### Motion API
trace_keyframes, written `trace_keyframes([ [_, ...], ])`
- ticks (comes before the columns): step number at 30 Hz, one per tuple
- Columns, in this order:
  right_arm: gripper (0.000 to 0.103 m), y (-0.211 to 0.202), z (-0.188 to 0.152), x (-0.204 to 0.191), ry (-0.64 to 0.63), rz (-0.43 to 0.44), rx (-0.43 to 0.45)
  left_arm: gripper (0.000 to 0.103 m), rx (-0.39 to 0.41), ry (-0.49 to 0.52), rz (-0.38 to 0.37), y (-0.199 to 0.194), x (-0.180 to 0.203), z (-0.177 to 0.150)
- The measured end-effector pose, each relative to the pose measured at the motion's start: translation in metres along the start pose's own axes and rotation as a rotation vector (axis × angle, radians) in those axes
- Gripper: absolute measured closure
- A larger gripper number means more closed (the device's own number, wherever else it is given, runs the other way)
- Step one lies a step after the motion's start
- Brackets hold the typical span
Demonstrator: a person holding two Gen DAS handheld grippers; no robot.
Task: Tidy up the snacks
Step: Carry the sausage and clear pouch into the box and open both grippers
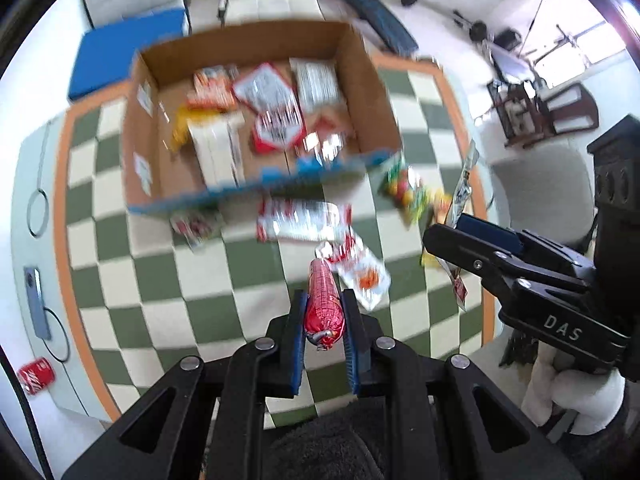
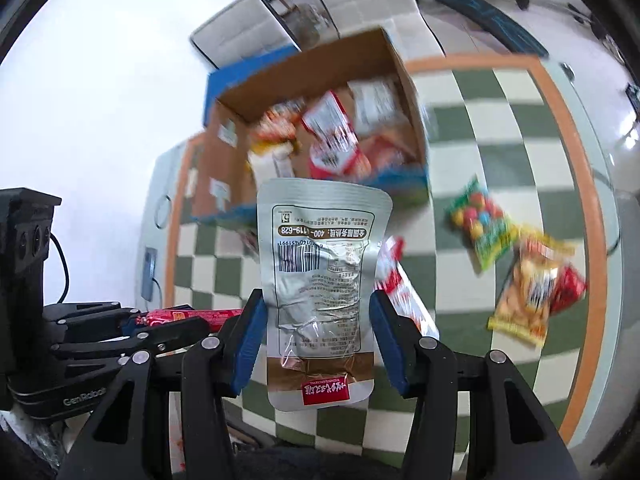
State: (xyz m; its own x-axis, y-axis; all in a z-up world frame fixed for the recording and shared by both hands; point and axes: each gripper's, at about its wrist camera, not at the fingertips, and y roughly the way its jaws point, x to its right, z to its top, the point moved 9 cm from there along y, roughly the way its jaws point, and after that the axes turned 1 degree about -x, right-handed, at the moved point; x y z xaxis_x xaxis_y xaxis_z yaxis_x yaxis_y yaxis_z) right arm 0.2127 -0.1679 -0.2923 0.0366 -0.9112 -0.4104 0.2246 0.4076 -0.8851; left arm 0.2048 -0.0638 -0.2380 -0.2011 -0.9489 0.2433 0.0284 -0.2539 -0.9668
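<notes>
With the red sausage stick [image 1: 324, 306] clamped in the left tool [image 1: 325, 336] and the silver pouch [image 2: 320, 280] pinched in the right tool [image 2: 318, 338], both should be carried over the cardboard box [image 1: 376, 92] at 12 o'clock and released low inside.

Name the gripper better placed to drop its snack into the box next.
Probably left: the left gripper with its red sausage faces the cardboard box squarely.

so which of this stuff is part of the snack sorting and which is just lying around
Part of the job:
red sausage stick in left hand-held gripper
silver pouch in right hand-held gripper
cardboard box
candy bag

Lying about:
cola can
blue cushion
</notes>
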Motion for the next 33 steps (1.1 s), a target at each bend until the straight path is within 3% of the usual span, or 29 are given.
trace_keyframes([
  [5,0.048,-0.017,0.055,-0.021,-0.052,-0.007,0.060,0.089,0.099,-0.049,0.054,-0.037,-0.028,0.054],
  [10,0.048,0.001,0.108,-0.023,-0.071,-0.054,0.049,0.089,0.109,-0.131,0.107,-0.038,-0.072,0.098],
  [16,0.048,0.043,0.144,-0.005,-0.039,-0.094,-0.020,0.089,0.032,-0.223,0.134,-0.006,-0.120,0.115],
  [23,0.048,0.090,0.148,0.017,-0.012,-0.127,-0.116,0.088,-0.091,-0.258,0.155,0.042,-0.144,0.112],
  [29,0.046,0.121,0.147,0.039,0.049,-0.159,-0.206,0.085,-0.138,-0.317,0.198,0.059,-0.165,0.122],
  [30,0.036,0.124,0.147,0.042,0.061,-0.166,-0.214,0.084,-0.137,-0.320,0.197,0.059,-0.166,0.125],
  [31,0.018,0.126,0.149,0.044,0.068,-0.167,-0.214,0.081,-0.129,-0.324,0.202,0.057,-0.168,0.128],
  [33,0.015,0.127,0.150,0.047,0.076,-0.168,-0.212,0.076,-0.117,-0.314,0.205,0.055,-0.168,0.134],
])
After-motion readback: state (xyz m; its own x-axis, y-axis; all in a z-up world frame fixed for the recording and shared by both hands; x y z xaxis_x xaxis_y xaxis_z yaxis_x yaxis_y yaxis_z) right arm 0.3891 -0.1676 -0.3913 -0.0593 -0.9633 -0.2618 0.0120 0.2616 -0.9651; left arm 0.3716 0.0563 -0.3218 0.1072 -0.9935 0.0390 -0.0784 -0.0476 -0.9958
